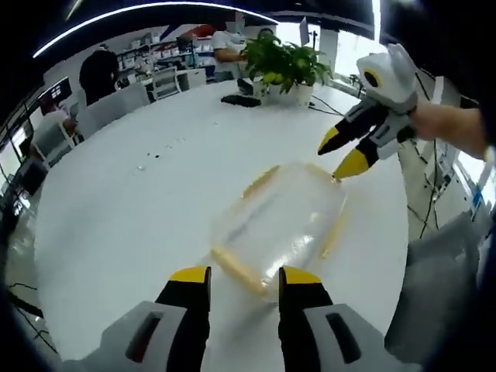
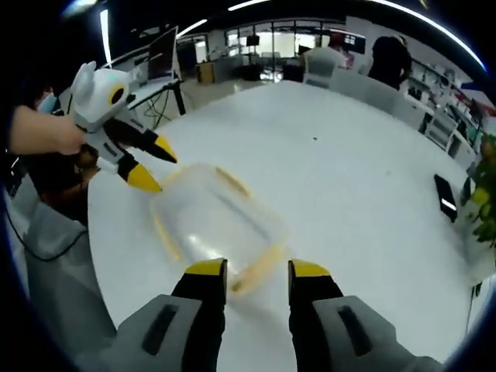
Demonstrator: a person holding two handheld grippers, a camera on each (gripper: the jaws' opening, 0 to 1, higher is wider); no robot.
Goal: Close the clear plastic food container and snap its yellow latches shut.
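Observation:
A clear plastic food container (image 1: 283, 221) with yellow latches (image 1: 236, 267) along its edges lies on the white table (image 1: 132, 209). My left gripper (image 1: 244, 277) is open, its yellow-tipped jaws standing either side of the container's near end. My right gripper (image 1: 335, 157) comes in from the right, open, its tips at the container's far corner. In the right gripper view the container (image 2: 217, 221) lies just ahead of the right gripper (image 2: 257, 270), with a yellow latch (image 2: 256, 273) between the jaws. The left gripper (image 2: 160, 170), open, is at the far left corner. Whether the latches are snapped is unclear.
A potted plant (image 1: 283, 66) and a black flat object (image 1: 240, 101) stand at the table's far side, with chairs and people beyond. A black phone (image 2: 446, 198) lies near the right edge. The person's sleeve (image 1: 434, 302) is at the table's edge.

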